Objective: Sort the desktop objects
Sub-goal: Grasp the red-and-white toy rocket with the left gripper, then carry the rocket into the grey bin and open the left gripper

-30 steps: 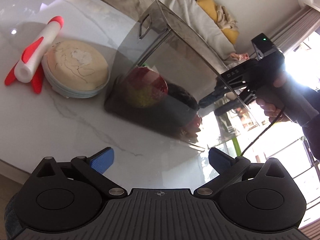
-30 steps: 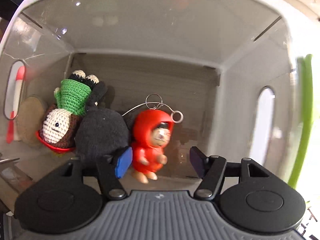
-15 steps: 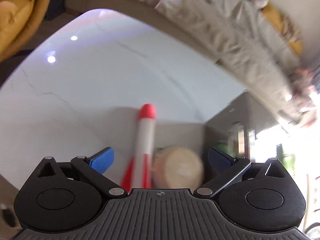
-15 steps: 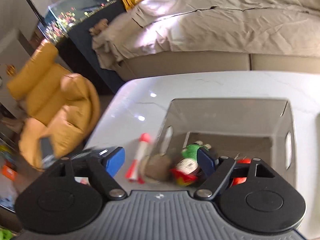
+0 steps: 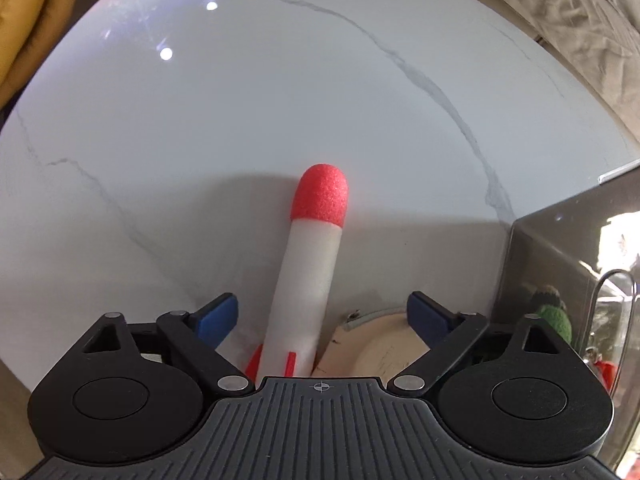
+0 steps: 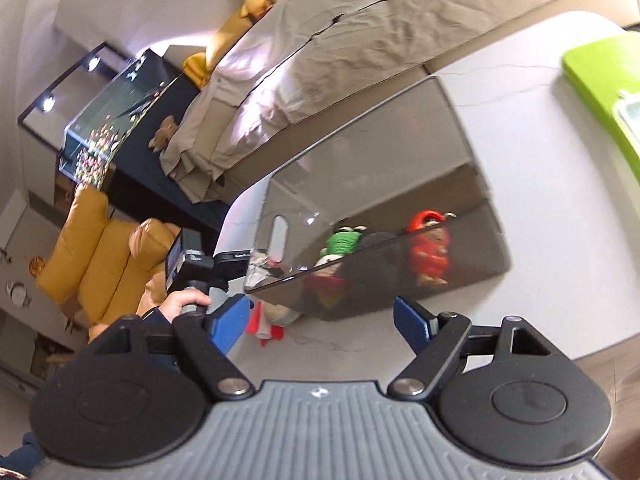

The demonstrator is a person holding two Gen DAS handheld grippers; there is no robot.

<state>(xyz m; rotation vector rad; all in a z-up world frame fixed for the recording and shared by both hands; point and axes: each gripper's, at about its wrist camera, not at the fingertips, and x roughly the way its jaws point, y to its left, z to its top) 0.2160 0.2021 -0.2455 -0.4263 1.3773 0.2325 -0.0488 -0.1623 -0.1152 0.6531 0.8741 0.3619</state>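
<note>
A white foam rocket [image 5: 310, 276] with a red nose and red fins lies on the marble table [image 5: 240, 120], nose pointing away. My left gripper [image 5: 322, 314] is open and straddles its body just above it. A round beige pouch [image 5: 376, 354] sits beside the rocket on the right, under the right finger. The smoky clear bin [image 6: 384, 216] holds a red hooded doll [image 6: 430, 248], a green knitted doll [image 6: 340, 242] and a dark plush. My right gripper [image 6: 320, 324] is open, held back above the table's near edge, empty.
The bin's corner [image 5: 568, 264] stands close on the right of the left gripper. A green tray [image 6: 600, 80] lies at the table's far right. A hand [image 6: 182, 304] holds the left gripper. A covered sofa [image 6: 340, 48] and a yellow armchair [image 6: 100, 252] stand beyond the table.
My left gripper swung from the bin's side over to the rocket and came down around it. My right gripper drew out of the bin and pulled back, tilting.
</note>
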